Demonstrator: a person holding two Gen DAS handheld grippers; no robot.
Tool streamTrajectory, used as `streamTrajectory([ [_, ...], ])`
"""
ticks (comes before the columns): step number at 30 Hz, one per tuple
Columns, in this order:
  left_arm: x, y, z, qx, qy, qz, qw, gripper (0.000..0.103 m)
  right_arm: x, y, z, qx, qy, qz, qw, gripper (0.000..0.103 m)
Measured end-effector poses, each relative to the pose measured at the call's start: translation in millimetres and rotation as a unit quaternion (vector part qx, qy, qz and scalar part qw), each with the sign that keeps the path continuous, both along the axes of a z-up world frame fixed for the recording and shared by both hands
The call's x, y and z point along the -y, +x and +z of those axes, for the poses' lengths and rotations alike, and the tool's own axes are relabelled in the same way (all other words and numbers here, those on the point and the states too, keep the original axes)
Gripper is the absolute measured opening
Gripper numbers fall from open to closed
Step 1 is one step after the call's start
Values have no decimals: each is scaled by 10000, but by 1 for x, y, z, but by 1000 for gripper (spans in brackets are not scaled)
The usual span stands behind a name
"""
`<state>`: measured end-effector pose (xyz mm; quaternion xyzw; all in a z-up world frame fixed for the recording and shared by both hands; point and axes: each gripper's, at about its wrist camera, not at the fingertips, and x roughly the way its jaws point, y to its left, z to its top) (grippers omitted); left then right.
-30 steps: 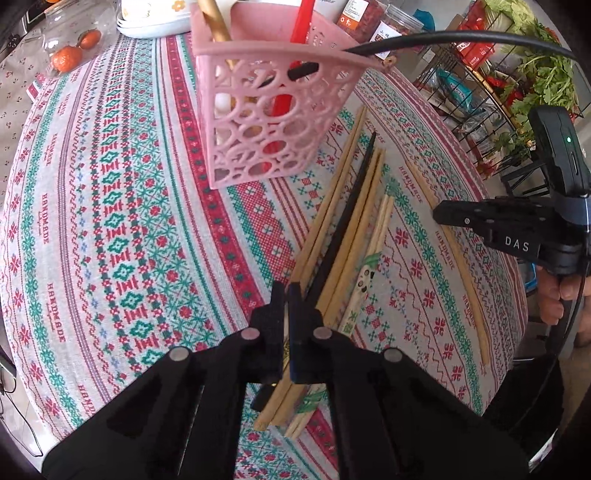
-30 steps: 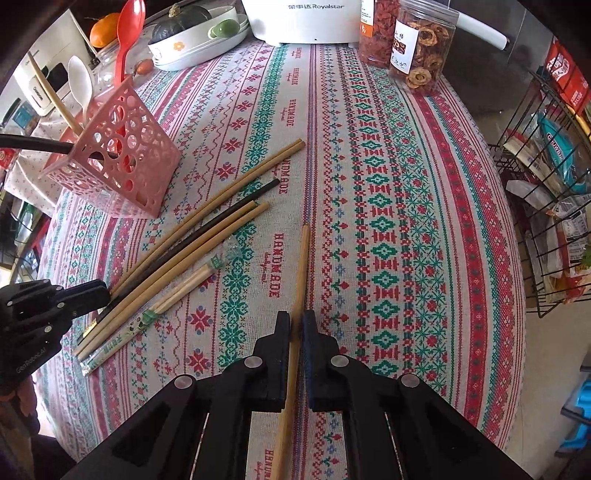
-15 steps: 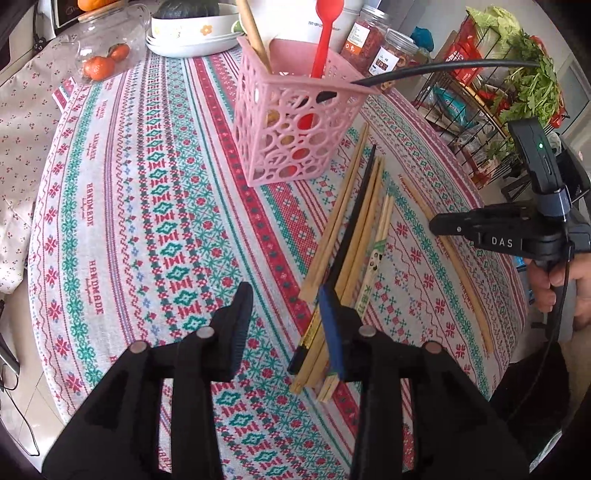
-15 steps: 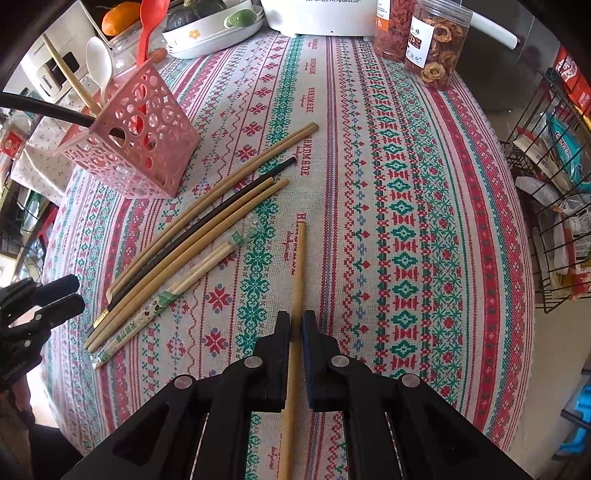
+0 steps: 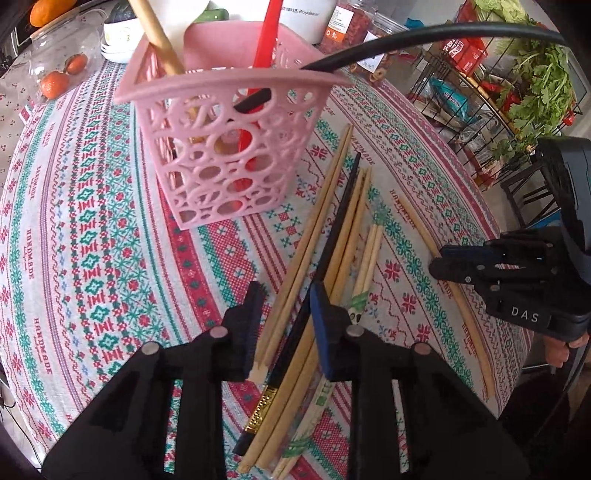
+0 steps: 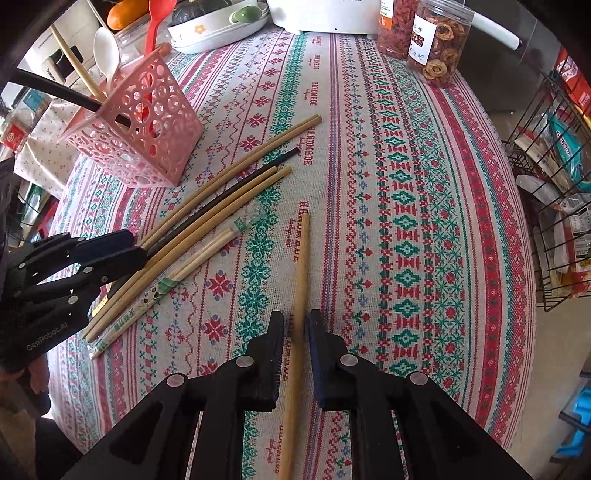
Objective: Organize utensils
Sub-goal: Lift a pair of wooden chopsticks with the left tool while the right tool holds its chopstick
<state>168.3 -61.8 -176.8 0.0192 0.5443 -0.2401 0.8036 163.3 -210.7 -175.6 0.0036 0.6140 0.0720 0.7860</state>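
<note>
A pink openwork basket (image 5: 221, 155) stands on the patterned tablecloth (image 5: 92, 240) and holds a red spoon (image 5: 267, 40), a bamboo stick and a black handle. Beside it lies a bundle of bamboo chopsticks (image 5: 314, 229) with one black chopstick (image 5: 335, 221) and a paper-sleeved pair (image 5: 369, 258). My left gripper (image 5: 286, 314) straddles the bundle's near ends. Its jaws are closing, and the pads stand clear of the sticks. A single bamboo chopstick (image 6: 302, 266) lies between the opening jaws of my right gripper (image 6: 295, 332), with gaps on both sides.
Two jars (image 6: 443, 40), a white appliance (image 6: 325, 14) and stacked dishes (image 6: 218, 26) line the table's far edge. A wire rack (image 6: 554, 155) of packets stands off the table's right side. Oranges in a glass container (image 5: 55, 81) sit far left.
My left gripper, shut a second ago, opened wide to the left of the bundle and now straddles it with narrower jaws. My right gripper's jaws have parted off the single chopstick.
</note>
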Motion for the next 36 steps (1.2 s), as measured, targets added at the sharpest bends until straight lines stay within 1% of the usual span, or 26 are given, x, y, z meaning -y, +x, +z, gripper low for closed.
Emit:
streamTrajectory([
  [1, 2, -1, -1, 8, 6, 15, 10000, 19, -2, -2, 0, 12, -27, 22, 10000, 16],
  [2, 0, -3, -1, 15, 46, 25, 10000, 11, -4, -2, 1, 21, -45, 36, 10000, 17],
  [4, -3, -8, -1, 26, 101, 23, 9999, 11, -6, -3, 0, 37, -81, 36, 10000, 18],
  [8, -14, -18, -1, -63, 49, 25, 10000, 10, -19, -14, 3, 54, -139, 95, 9998, 29],
  [11, -21, -28, 0, -15, 91, -10, 10000, 10, -26, -19, 5, 61, -239, 86, 9997, 30],
  [13, -23, -34, 1, -12, 211, -21, 9998, 10, -29, -22, 5, 49, -262, 32, 9996, 30],
  [14, -24, -37, 2, -13, 284, -23, 9996, 10, -30, -24, 6, 52, -265, 13, 9996, 30],
  [16, -26, -46, 3, 8, 423, -44, 9991, 9, -34, -29, 5, 99, -348, 40, 9993, 25],
  [18, -31, -54, 3, -31, 522, -54, 9986, 9, -39, -35, 5, 205, -463, 134, 9986, 14],
  [20, -39, -62, 3, -139, 566, -65, 9983, 9, -48, -45, 6, 259, -490, 222, 9982, 7],
  [24, -63, -80, 3, -377, 575, -31, 9976, 9, -59, -59, 9, 277, -563, 278, 9976, 7],
  [27, -79, -95, 3, -530, 612, -41, 9967, 9, -57, -61, 13, 182, -417, 162, 9988, 7],
  [28, -83, -99, 3, -594, 631, -54, 9962, 9, -48, -57, 11, 161, -365, 124, 9991, 7],
  [33, -99, -112, 6, -964, 855, -165, 9915, 9, -47, -65, 24, 227, -207, 135, 9994, 7],
  [35, -100, -109, 14, -859, 697, -127, 9938, 10, -44, -67, 31, 230, -35, 156, 9996, 7],
  [36, -100, -105, 18, -793, 563, -95, 9952, 15, -43, -66, 34, 190, 13, 165, 9997, 7],
])
